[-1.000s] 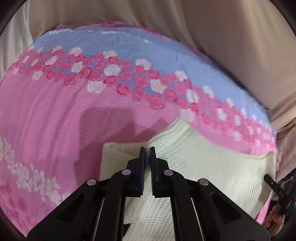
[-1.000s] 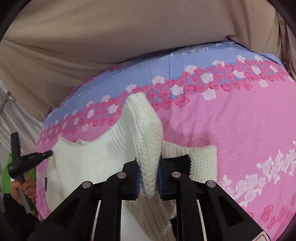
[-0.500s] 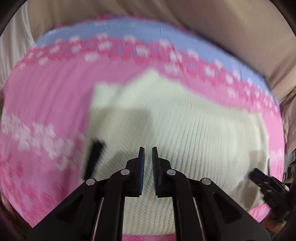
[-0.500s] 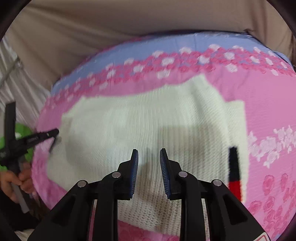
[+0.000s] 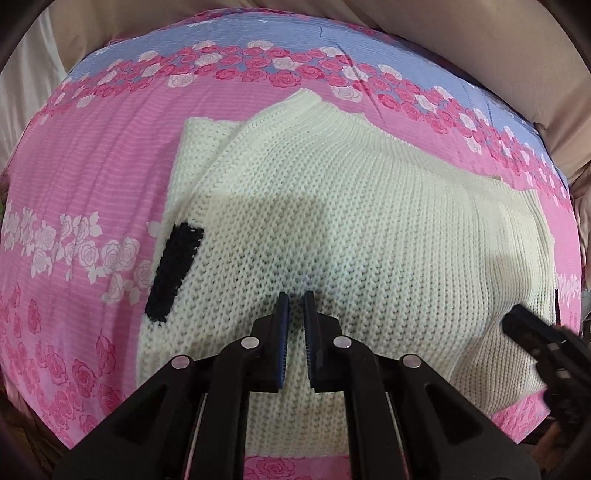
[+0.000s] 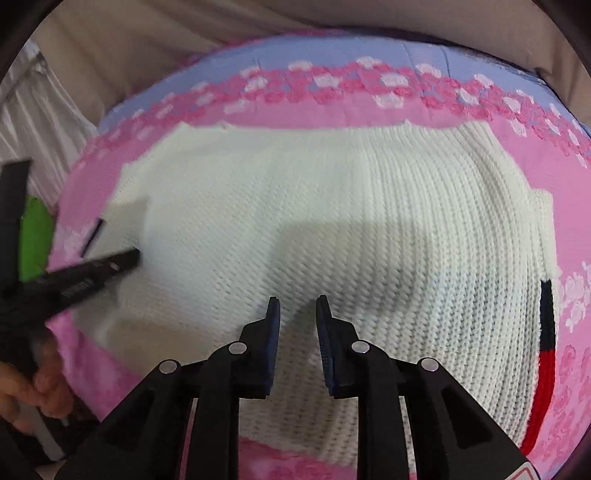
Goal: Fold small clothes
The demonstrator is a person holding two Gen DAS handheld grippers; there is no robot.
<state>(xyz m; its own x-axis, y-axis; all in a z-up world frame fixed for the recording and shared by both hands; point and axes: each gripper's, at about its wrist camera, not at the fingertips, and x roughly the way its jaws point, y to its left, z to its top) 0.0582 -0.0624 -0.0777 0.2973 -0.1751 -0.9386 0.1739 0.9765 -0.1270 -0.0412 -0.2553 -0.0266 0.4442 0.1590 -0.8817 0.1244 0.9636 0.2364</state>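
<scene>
A cream knitted sweater [image 5: 369, 221] lies folded flat on the pink rose-print bedspread [image 5: 92, 166]. It also fills the right wrist view [image 6: 332, 221]. A black knit patch [image 5: 173, 273] shows at its left edge in the left wrist view. A black and red stripe [image 6: 546, 350] shows at its right edge in the right wrist view. My left gripper [image 5: 295, 295] hovers over the sweater's near part, jaws nearly together and empty. My right gripper [image 6: 297, 301] hovers over the sweater, jaws slightly apart and empty.
The bedspread has a blue band [image 5: 258, 33] at the far side, backed by beige fabric [image 5: 480, 37]. The other gripper's tip shows at the sweater's edge in each view: right [image 5: 532, 332], left [image 6: 92, 273]. A green object [image 6: 35, 236] sits at far left.
The right gripper let go of the sweater fold it held up. Both grippers pulled back and up, and the sweater now lies flat and folded.
</scene>
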